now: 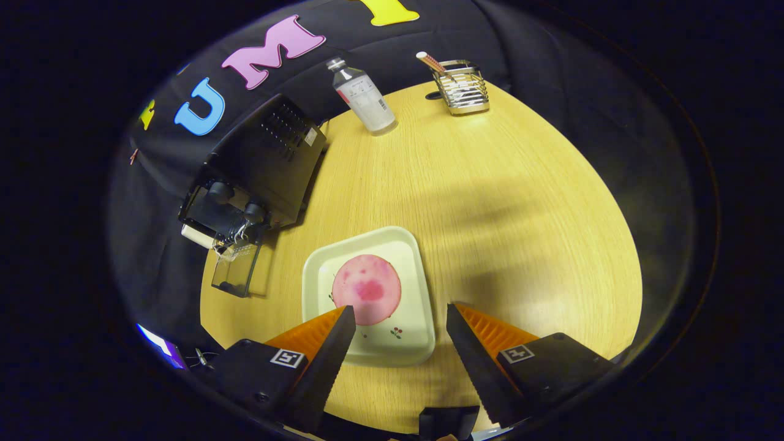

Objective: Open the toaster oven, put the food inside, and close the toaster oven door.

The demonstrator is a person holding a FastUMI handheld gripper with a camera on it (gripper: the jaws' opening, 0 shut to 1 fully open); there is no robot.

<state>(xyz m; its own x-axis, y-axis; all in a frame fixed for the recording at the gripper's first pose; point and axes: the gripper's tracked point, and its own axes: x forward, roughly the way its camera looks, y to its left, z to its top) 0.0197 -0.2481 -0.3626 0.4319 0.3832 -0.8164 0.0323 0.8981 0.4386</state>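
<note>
Gripper (401, 318) fingers apart, serrated inner edges, hovering over pale square tray (416, 343) with round pink food slice (366, 289) just ahead. Black boxy toaster oven (257, 165) sits left on wood-grain table (520, 202), glass door (236, 272) hanging open. Clear bottle (364, 98) and wire holder (464, 89) beyond.

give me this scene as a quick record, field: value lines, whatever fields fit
surface: wooden table
toaster oven: black toaster oven beyond the fingers, near the booth wall, its glass door hanging open
food: round pink food lying on a pale square tray
tray position: just ahead of the fingers, partly between them
gripper: gripper open, holding nothing, above the tray's near edge
far side: clear bottle and metal wire holder
task stage: door open, food not yet inside
</note>
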